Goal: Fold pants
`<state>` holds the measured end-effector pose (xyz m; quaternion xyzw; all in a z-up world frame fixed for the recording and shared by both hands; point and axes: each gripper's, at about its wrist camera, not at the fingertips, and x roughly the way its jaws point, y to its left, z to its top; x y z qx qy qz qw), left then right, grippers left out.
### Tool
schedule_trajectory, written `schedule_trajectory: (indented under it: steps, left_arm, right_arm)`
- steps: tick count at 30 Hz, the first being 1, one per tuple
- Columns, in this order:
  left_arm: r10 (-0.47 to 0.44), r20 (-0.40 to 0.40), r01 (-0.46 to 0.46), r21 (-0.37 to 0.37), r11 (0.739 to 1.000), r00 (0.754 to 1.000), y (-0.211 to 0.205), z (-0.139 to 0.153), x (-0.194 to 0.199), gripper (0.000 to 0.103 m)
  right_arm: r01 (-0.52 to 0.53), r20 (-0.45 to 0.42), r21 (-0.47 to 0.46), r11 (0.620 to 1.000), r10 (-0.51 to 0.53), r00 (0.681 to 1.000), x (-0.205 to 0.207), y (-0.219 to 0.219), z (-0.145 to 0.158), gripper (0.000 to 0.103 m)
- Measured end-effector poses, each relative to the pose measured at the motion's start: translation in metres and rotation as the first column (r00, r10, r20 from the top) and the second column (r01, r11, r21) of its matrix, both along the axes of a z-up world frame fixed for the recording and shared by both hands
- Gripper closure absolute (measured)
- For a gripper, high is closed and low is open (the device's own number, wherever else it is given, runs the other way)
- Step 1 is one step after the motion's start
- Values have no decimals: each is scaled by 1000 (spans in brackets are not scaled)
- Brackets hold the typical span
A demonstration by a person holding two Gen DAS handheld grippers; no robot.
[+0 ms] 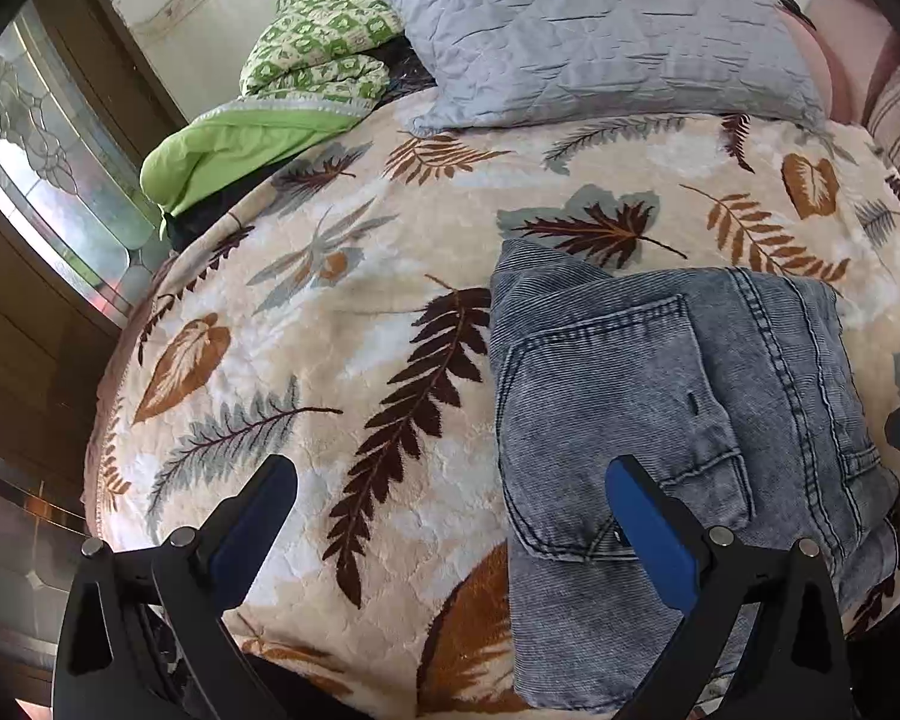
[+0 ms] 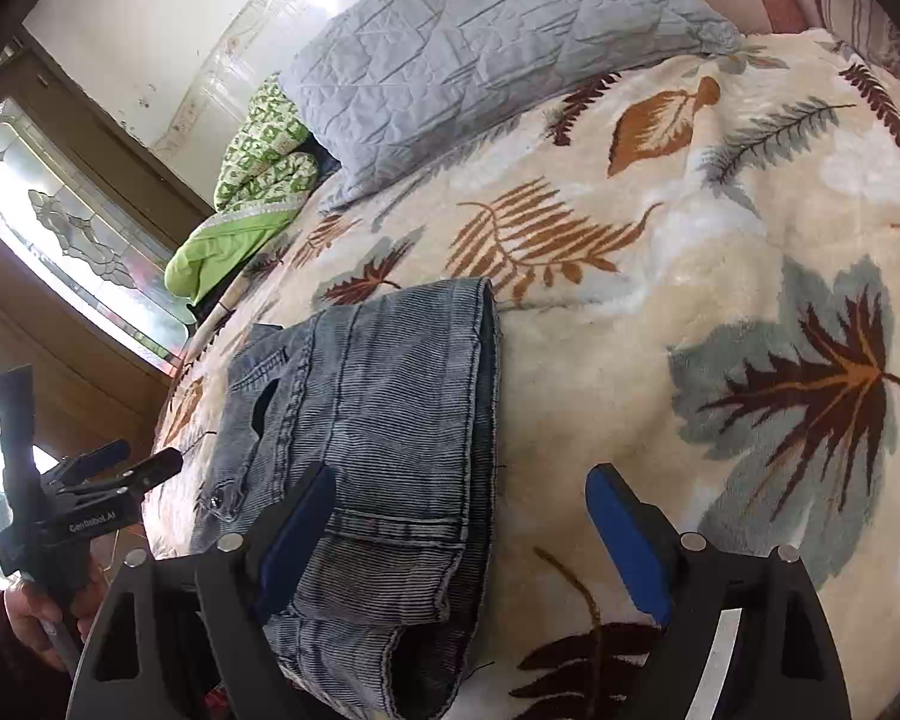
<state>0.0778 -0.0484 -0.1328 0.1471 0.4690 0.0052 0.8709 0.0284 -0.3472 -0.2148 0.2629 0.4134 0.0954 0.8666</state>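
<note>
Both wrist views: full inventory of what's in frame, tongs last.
jeans: one, washed grey-blue, folded, near edge of the bed
blanket: one, cream with brown and grey leaves, covering the bed
pillow: one, grey quilted, far end
quilt: one, green and white print, bundled left of the pillow
window: one, patterned glass, wooden frame, left
left tongs: one, black with blue pads, open, one pad over the jeans
right tongs: one, same colours, open, over the jeans' edge
</note>
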Motion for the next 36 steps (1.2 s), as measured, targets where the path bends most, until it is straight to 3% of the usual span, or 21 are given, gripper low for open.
schedule_trajectory:
  steps: [13,19,25,32,36]
  left_arm:
    - [-2,33,2,-17,1000,999,32,-12,10,1]
    - [-45,-4,44,-114,992,999,47,-16,11,1]
    - [-99,-24,95,-127,987,995,54,-23,16,1]
    - [-155,-92,128,-246,961,984,46,-38,29,1]
    - [-219,-106,174,-326,929,970,40,-42,26,1]
  right_arm:
    - [23,1,-21,1000,-23,1000,8,0,-8,15]
    - [52,13,79,995,-53,998,6,-15,-9,15]
    - [65,-11,151,986,-65,998,12,-22,-15,15]
    - [46,-19,152,987,-44,999,15,-13,-20,15]
    - [-74,-17,194,978,79,997,16,8,-23,15]
